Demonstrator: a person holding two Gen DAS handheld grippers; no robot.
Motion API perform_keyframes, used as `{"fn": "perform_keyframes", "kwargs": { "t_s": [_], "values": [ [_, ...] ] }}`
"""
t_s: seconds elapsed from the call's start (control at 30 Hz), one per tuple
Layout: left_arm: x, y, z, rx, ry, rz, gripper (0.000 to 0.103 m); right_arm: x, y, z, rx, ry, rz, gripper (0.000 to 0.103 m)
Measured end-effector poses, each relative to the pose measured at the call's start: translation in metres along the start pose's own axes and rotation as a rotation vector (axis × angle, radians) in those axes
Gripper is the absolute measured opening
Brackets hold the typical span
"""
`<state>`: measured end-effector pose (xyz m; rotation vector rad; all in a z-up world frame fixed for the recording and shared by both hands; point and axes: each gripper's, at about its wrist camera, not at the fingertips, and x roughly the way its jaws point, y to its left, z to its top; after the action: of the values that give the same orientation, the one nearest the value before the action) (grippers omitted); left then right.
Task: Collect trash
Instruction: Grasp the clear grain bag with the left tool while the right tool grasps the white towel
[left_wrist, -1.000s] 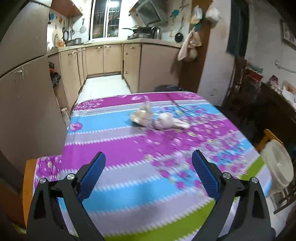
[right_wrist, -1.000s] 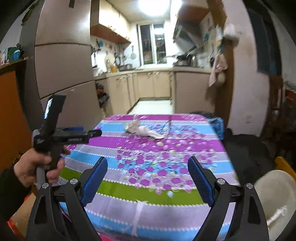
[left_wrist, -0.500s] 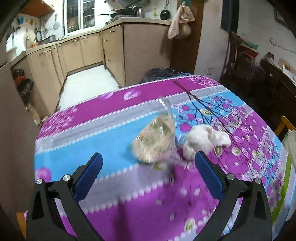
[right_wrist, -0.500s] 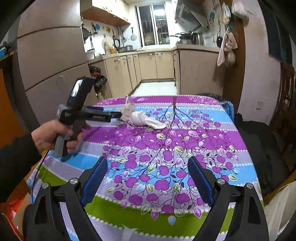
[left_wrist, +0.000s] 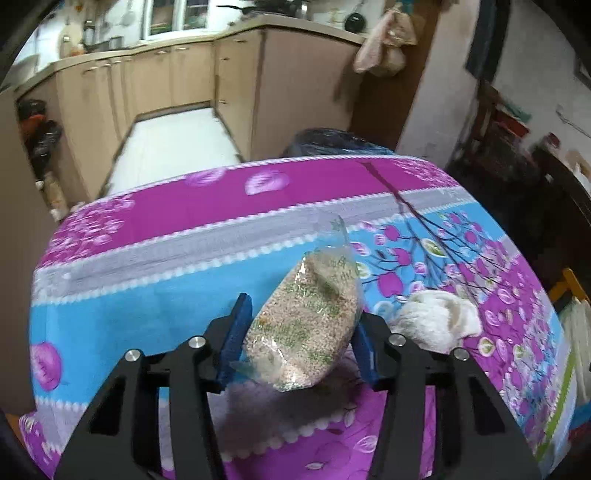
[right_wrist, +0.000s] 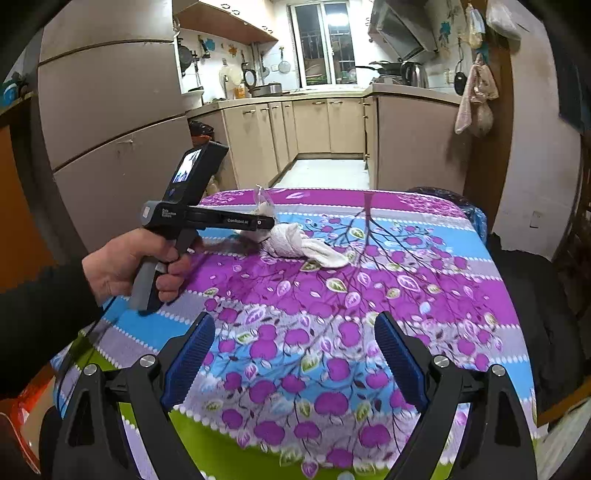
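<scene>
Left gripper (left_wrist: 301, 341) closing, clear bag of grain (left_wrist: 308, 326) between its blue pads, crumpled white cloth (left_wrist: 437, 325) just right of it, right gripper (right_wrist: 295, 363) wide open, empty, above floral tablecloth (right_wrist: 369, 295)

Tablecloth (right_wrist: 369, 295) before right gripper (right_wrist: 291, 354) bare; crumpled tissue (right_wrist: 295, 245) and left gripper (right_wrist: 258, 221) beyond.

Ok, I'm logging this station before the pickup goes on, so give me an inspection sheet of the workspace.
Surface: table under a floral striped cloth.
Job's things: clear bag of grain; crumpled white tissue beside it.
Clutter: nothing seen.
Grippers: left gripper closing, bag between its blue pads; right gripper open, empty, above the cloth.
Cables: nothing seen.
Surroundings: kitchen cabinets, dark bin bag past the far edge.
</scene>
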<state>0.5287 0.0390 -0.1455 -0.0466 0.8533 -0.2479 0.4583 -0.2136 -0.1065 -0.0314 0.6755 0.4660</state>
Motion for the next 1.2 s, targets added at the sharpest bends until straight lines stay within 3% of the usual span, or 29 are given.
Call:
{"fn": "perform_keyframes", "kwargs": {
  "t_s": [0.27, 0.53, 0.73, 0.8, 0.83, 0.87, 1.07, 1.2],
  "values": [
    [-0.042, 0.053, -0.033, -0.175, -0.030, 0.163, 0.044, 0.056, -0.005, 0.034, -0.058, 0.051, 0.043, 0.088],
    [-0.058, 0.065, -0.050, -0.214, -0.039, 0.132, 0.044, 0.150, 0.006, 0.077, -0.162, 0.160, 0.107, 0.088],
    [-0.052, 0.060, -0.048, -0.212, -0.027, 0.134, 0.045, 0.190, 0.016, 0.087, -0.238, 0.224, 0.076, 0.087],
    [-0.051, 0.060, -0.048, -0.212, -0.024, 0.133, 0.045, 0.198, 0.018, 0.084, -0.246, 0.243, 0.061, 0.075],
    [-0.051, 0.060, -0.048, -0.210, -0.023, 0.135, 0.045, 0.202, 0.018, 0.083, -0.249, 0.254, 0.048, 0.060],
    [-0.051, 0.059, -0.048, -0.208, -0.023, 0.137, 0.045, 0.204, 0.017, 0.081, -0.250, 0.251, 0.018, 0.052],
    [-0.053, 0.055, -0.048, -0.196, -0.039, 0.172, 0.043, 0.191, 0.007, 0.072, -0.173, 0.193, -0.051, 0.041],
    [-0.074, 0.042, -0.056, -0.189, -0.108, 0.227, 0.043, 0.149, -0.001, 0.067, -0.018, 0.092, -0.113, 0.040]
  ]
}}
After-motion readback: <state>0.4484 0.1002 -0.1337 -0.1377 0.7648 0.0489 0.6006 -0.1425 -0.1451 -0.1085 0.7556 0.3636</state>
